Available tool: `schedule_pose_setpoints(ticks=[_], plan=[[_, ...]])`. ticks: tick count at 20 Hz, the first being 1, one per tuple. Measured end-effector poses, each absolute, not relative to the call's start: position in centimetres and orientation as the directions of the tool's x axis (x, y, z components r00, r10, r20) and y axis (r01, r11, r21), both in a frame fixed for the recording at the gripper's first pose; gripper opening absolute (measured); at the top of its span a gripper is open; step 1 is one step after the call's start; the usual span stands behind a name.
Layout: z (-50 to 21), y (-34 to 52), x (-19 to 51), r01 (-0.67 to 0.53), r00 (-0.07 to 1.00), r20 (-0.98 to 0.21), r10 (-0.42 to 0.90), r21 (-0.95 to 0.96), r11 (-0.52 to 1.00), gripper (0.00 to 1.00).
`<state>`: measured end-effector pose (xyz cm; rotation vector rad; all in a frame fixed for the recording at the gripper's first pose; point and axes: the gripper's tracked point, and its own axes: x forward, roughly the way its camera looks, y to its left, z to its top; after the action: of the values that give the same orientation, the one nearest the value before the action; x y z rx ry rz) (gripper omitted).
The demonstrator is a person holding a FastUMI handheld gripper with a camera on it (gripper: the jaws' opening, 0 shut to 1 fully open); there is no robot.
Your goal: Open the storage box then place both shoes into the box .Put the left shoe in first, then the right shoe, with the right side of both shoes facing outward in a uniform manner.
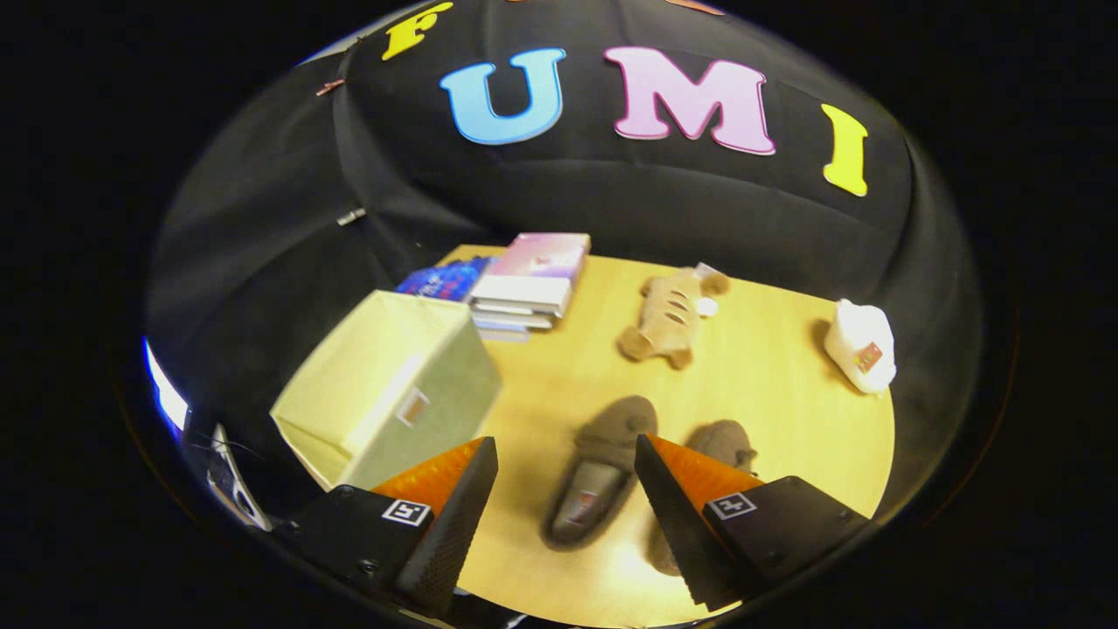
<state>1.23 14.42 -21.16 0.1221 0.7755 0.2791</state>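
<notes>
Currently, opening step pending by appearance: claw (566,498) spread apart, empty, above the counter (786,384); lidded fabric storage box (393,384) closed, just ahead of its left finger. Two grey slippers: one (598,472) between the fingers, other (725,441) behind the right finger. Next move likely calls for gripping the box lid; box tag unreadable.

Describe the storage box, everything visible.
The storage box is a pale green cube, fabric-looking, with a small tag on the side facing the shoes. Its lid is shut. It stands on the wooden table, turned corner-on, beyond the gripper's open left finger, just before the stacked books. Nothing grips it.
</notes>
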Motion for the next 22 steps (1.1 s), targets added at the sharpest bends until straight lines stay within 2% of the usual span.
schedule_pose_setpoints(ticks=[5, 11, 13, 14, 16, 18, 22], plan=[[-28.8, 11.6, -0.4, -0.160, 0.604, -0.770, 0.207, 0.137, 0.978, 0.99], [-34.3, 12.1, 1.7, -0.126, 0.571, -0.800, 0.184, 0.137, 0.983, 0.89], [-35.2, 12.2, 2.8, -0.105, 0.578, -0.799, 0.165, 0.128, 0.986, 0.81], [-35.7, 12.3, 3.4, -0.097, 0.578, -0.800, 0.158, 0.125, 0.987, 0.72], [-36.4, 12.2, 4.1, -0.075, 0.584, -0.800, 0.134, 0.112, 0.991, 0.59], [-36.6, 11.9, 4.8, -0.058, 0.600, -0.793, 0.106, 0.090, 0.994, 0.52], [-36.8, 11.1, 4.9, -0.024, 0.607, -0.793, 0.051, 0.046, 0.999, 0.18]])
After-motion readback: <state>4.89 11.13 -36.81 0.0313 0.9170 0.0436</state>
